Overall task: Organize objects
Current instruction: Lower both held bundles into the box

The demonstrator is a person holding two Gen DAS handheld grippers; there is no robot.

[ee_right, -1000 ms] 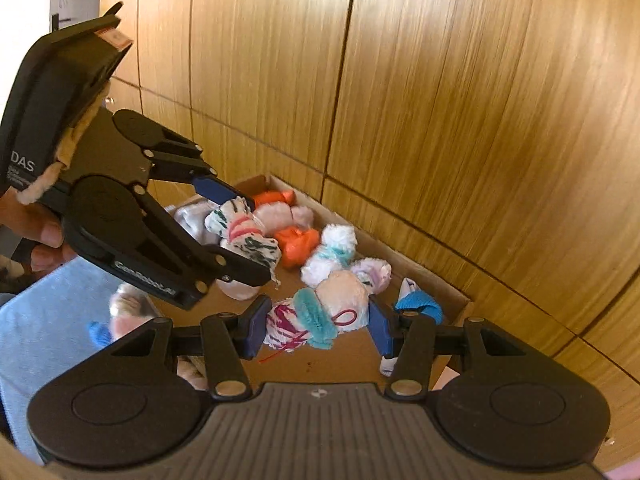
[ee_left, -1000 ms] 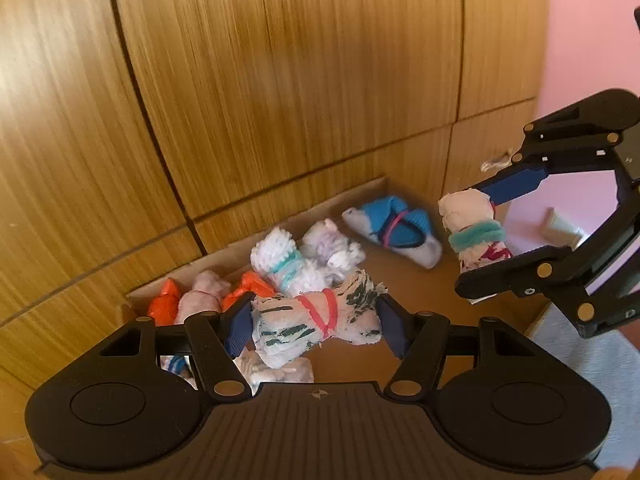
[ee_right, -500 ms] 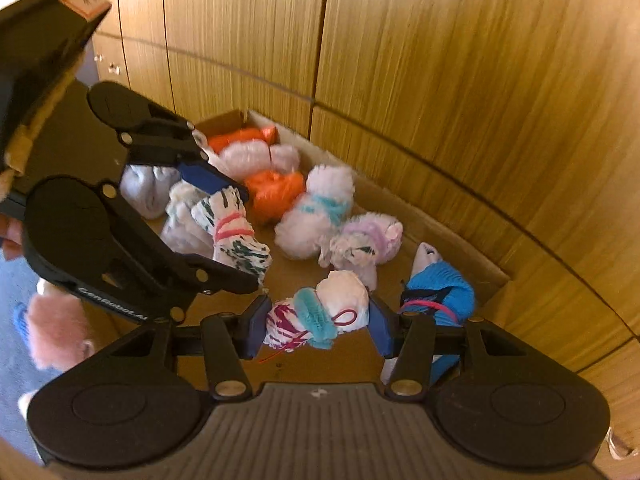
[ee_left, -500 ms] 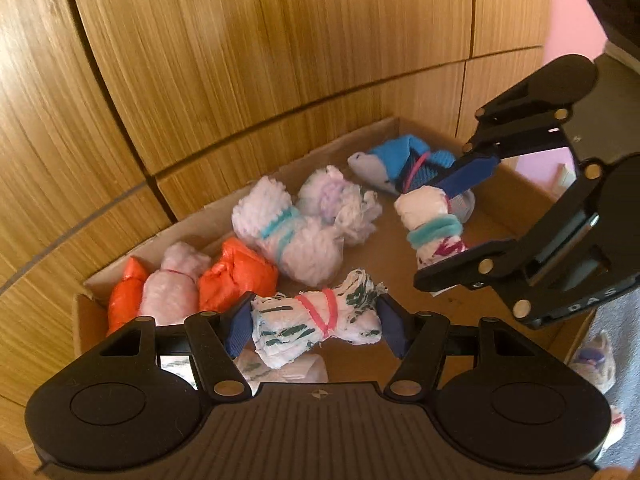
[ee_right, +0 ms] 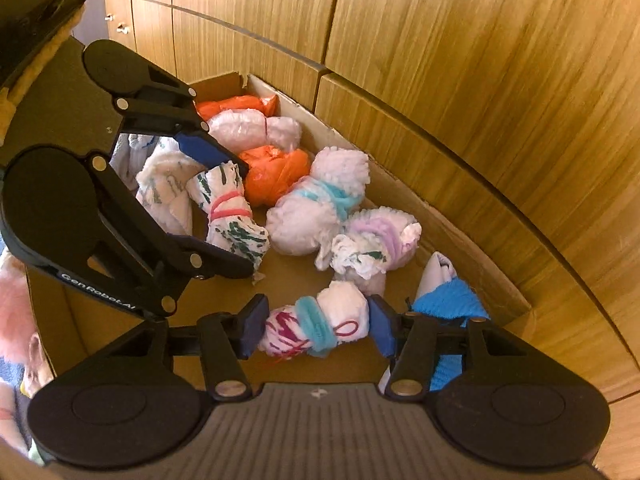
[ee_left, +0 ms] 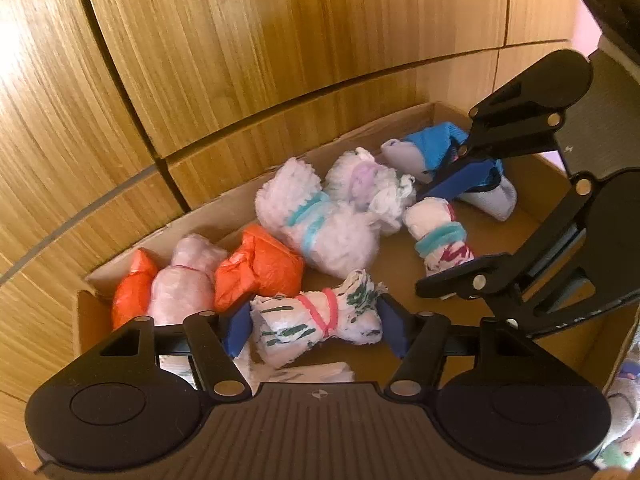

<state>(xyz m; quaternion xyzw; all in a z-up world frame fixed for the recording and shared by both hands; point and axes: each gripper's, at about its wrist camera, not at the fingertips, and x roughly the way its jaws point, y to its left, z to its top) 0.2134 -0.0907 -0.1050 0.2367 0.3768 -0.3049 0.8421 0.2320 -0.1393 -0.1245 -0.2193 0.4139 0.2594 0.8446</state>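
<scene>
Home: wooden wardrobe doors [ee_left: 280, 40]

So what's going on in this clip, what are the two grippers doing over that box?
Both grippers hang over a cardboard box of rolled, banded sock bundles beside wooden cabinets. The left gripper is shut on a white, green-streaked bundle with a pink band. The right gripper is shut on a white and magenta bundle with a teal band. Neither bundle is released yet. Orange, fluffy white and blue bundles already lie in the box.

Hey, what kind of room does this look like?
Probably a bedroom or closet area at home: wood-grain cabinet doors stand behind an open cardboard box holding rolled sock bundles tied with bands, like the fluffy white one.
</scene>
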